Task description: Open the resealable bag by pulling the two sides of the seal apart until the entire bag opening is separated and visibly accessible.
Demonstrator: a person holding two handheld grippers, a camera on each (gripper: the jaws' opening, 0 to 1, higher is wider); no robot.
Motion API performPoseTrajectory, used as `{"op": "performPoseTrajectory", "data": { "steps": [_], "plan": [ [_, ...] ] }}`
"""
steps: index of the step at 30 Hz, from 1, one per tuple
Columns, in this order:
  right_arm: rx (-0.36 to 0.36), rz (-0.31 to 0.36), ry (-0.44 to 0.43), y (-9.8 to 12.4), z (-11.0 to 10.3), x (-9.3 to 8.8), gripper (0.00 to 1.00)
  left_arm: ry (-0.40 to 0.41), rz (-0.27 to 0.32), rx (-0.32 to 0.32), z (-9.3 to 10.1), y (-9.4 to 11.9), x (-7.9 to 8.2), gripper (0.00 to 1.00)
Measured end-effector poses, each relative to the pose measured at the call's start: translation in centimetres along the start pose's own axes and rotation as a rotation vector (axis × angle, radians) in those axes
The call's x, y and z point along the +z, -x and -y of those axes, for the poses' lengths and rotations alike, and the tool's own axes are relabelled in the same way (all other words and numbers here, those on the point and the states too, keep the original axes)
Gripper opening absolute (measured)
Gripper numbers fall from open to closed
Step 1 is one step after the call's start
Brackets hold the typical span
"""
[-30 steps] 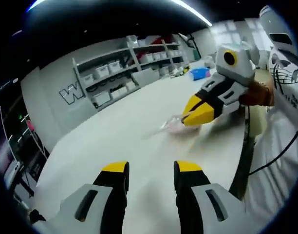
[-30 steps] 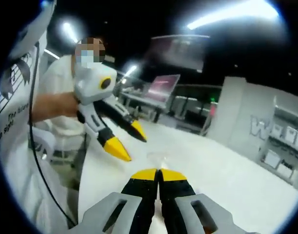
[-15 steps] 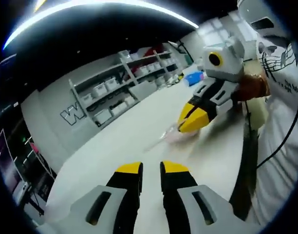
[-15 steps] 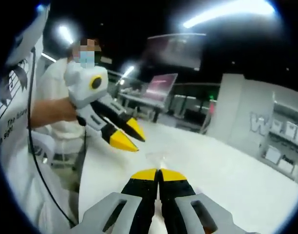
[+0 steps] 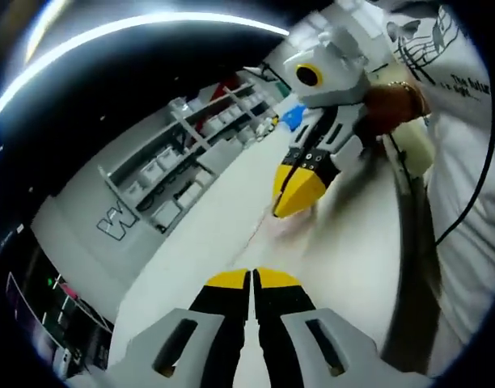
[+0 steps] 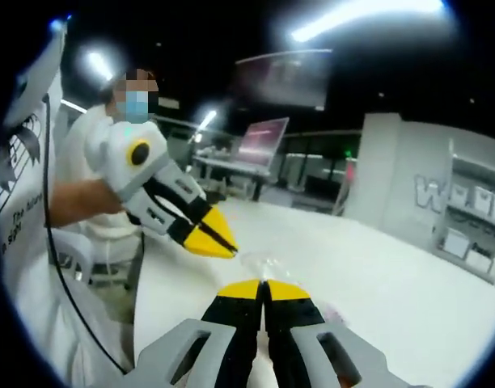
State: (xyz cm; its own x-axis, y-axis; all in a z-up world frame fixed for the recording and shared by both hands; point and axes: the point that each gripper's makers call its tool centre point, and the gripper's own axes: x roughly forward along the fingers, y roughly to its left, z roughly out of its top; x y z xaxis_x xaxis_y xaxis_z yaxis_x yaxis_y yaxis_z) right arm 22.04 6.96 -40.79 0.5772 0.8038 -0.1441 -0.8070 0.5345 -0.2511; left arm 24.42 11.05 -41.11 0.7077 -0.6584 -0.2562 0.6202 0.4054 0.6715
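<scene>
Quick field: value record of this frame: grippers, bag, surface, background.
left gripper: jaws together; whether they pinch the bag's edge cannot be told
right gripper: jaws together at the bag's near edge, apparently clamping it
bag: clear, on the table, just ahead of the right gripper's tips; seal state not readable
table: white, bare around the bag
gripper spacing: tips close together over the bag
shelves: grey, with white bins, behind the table
person: seated beyond the table's far side
</scene>
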Motion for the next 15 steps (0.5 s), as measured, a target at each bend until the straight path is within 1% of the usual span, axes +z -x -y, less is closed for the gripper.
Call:
{"op": "performPoseTrajectory", "data": {
  "steps": [7, 11, 15],
  "plan": [
    [0.006, -0.005, -0.01, 0.0, -0.4, -0.1, 0.0, -0.062, 0.047, 0.011, -0.2, -0.1, 1.1, 0.01],
    [0.007, -0.006, -0.017, 0.1, -0.5, -0.1, 0.0, -0.096, 0.046, 0.014, -0.2, -0.2, 1.2, 0.01],
    [0.01, -0.009, -0.02, 0.1, -0.6, -0.2, 0.0, -0.123, 0.039, 0.001, 0.1, -0.5, 1.2, 0.02]
  ]
}}
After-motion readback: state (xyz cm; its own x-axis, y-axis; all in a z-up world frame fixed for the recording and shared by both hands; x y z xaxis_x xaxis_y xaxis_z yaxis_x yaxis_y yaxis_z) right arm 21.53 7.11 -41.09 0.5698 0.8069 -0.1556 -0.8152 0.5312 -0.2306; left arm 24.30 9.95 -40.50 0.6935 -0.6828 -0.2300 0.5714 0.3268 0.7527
